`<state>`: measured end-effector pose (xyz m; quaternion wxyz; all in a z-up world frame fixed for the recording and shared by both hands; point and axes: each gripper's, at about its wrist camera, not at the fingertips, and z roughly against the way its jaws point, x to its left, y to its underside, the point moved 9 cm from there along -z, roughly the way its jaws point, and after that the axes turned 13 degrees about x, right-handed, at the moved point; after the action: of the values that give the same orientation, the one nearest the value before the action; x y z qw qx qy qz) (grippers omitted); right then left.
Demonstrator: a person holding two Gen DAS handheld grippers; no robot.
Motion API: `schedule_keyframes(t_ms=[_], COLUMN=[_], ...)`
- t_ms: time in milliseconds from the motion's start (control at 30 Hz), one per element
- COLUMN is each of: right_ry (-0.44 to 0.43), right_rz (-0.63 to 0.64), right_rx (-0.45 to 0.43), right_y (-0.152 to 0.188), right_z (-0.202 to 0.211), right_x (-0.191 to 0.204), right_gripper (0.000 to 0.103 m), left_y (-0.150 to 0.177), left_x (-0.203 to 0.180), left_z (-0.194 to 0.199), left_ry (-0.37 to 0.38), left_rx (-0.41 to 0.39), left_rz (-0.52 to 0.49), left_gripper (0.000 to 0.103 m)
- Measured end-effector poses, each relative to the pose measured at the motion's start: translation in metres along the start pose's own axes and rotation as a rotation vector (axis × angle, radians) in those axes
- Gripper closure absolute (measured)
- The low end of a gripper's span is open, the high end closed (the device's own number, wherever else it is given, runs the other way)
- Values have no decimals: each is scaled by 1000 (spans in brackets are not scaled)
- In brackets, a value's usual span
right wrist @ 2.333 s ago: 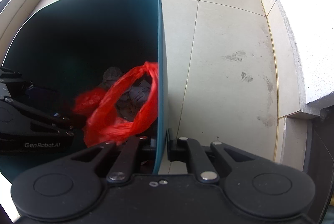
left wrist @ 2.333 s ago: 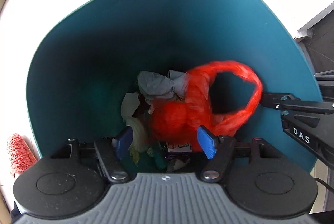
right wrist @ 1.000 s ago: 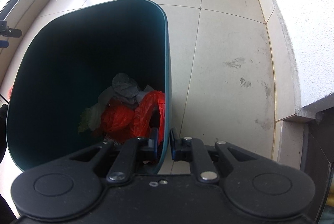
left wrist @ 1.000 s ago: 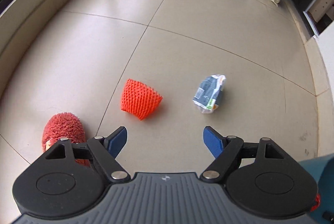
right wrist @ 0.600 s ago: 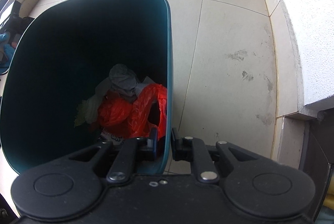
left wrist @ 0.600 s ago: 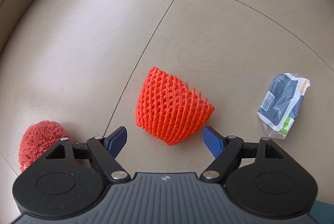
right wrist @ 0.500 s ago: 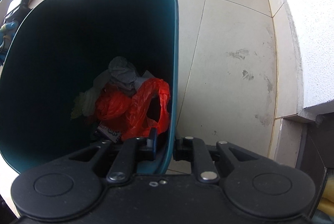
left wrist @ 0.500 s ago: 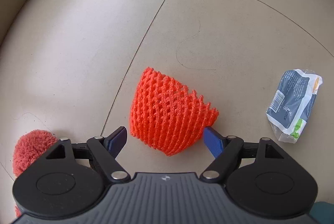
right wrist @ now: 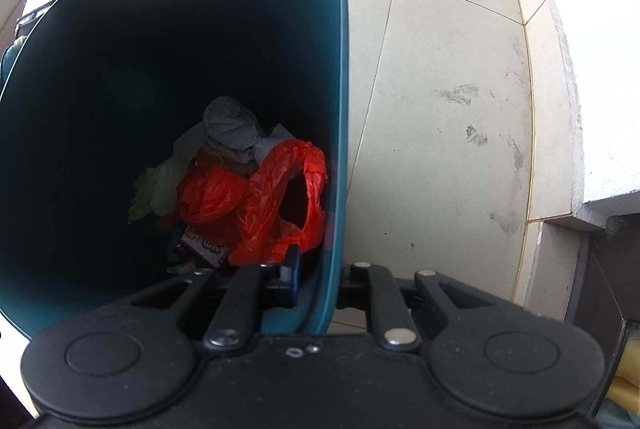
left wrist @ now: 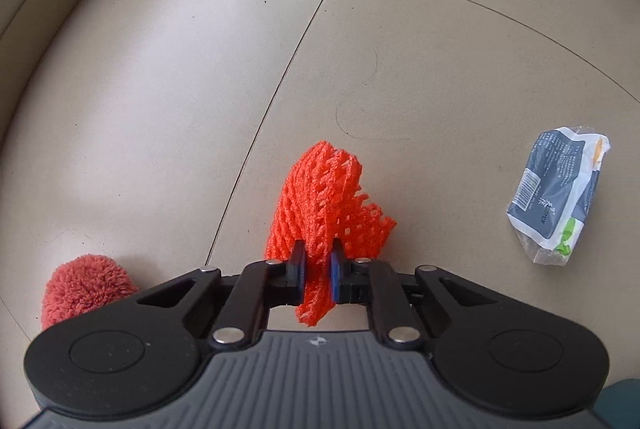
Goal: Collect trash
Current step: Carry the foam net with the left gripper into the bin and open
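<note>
An orange foam fruit net [left wrist: 320, 197] stands squeezed into a narrow fold on the tiled floor. My left gripper [left wrist: 318, 271] points down at it and its jaws are closing, with the blue pads pressing the net's near end from both sides. In the right wrist view, my right gripper [right wrist: 320, 281] is shut on the rim of the teal trash bin [right wrist: 340, 69], one finger inside and one outside the wall. A red plastic bag [right wrist: 256, 205], grey crumpled paper [right wrist: 230, 127] and other scraps lie at the bin's bottom.
A grey and white snack wrapper [left wrist: 560, 189] lies on the floor to the right of the net. A red fluffy object [left wrist: 84, 285] sits at the lower left. A low wall curves along the left, and a white ledge [right wrist: 608, 109] runs to the bin's right.
My left gripper left the bin, dropped toward the floor over the orange net and closed on it, crushing it flat. The right gripper stayed clamped on the bin rim.
</note>
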<state>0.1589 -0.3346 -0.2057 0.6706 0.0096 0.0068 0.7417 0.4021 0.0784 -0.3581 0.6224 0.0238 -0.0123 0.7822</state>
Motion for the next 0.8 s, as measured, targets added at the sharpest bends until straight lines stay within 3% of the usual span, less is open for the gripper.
schedule_keyframes(t_ms=[267, 533, 800], right_ry=[5, 19, -8], right_rz=[-13, -19, -24], right_rx=[-30, -60, -129], right_y=[1, 5, 11], right_z=[0, 4, 27], right_x=[-4, -3, -6], right_gripper=[92, 94, 95], left_y=[67, 133, 223], left_x=[-24, -76, -141], left_z=[103, 228, 295], left_ry=[53, 187, 246], left_rx=[-47, -168, -227], left_rz=[-93, -230, -432], left_gripper=[92, 92, 92])
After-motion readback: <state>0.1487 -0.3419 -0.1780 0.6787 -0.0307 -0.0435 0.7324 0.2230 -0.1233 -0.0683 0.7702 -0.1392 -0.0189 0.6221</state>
